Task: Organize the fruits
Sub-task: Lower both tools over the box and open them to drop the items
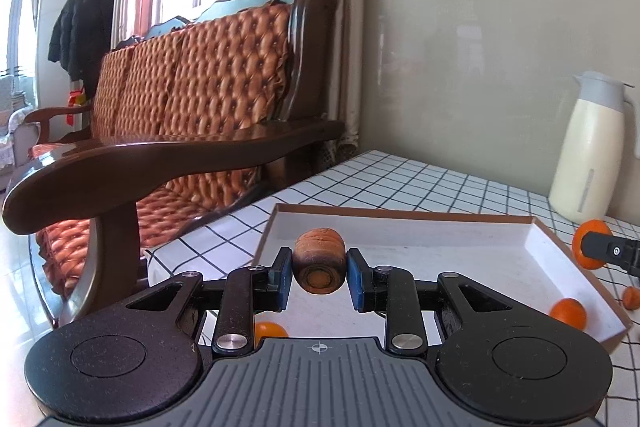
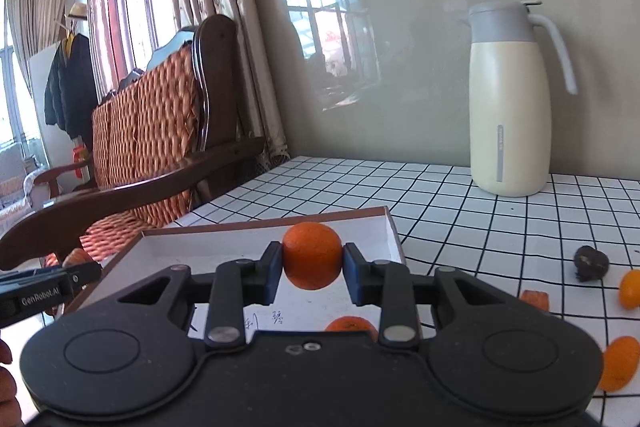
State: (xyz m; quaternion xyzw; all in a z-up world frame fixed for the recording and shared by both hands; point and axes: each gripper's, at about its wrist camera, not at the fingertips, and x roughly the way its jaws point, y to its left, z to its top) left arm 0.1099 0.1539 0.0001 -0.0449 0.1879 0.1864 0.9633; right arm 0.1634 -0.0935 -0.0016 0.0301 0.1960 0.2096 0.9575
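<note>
The left gripper (image 1: 319,273) is clamping a short carrot chunk (image 1: 319,261) between its blue pads, its cut end facing the camera, hanging above the shallow white tray (image 1: 536,231) with brown outer walls; the right gripper (image 2: 313,267) is squeezing a round orange (image 2: 312,255) over the same tray (image 2: 390,223), seen here from its other side; a second orange (image 2: 351,324) is lying in the tray, half hidden behind the right gripper's body, and in the left view two more orange fruits (image 1: 568,313) (image 1: 270,330) are showing only partly, one by the tray's near right corner, one cut off by the gripper body; some handwriting on the tray floor is too small to read; on the checked tablecloth (image 2: 460,219) to the right a dark shrivelled fruit (image 2: 591,263), a small carrot piece (image 2: 534,299) and two orange fruits (image 2: 630,289) (image 2: 619,363) are lying apart, the last two clipped by the lens edge; a cream thermos jug (image 2: 508,99) is standing upright near the wall; a fingertip is just peeking in at the right view's lower left edge.
</note>
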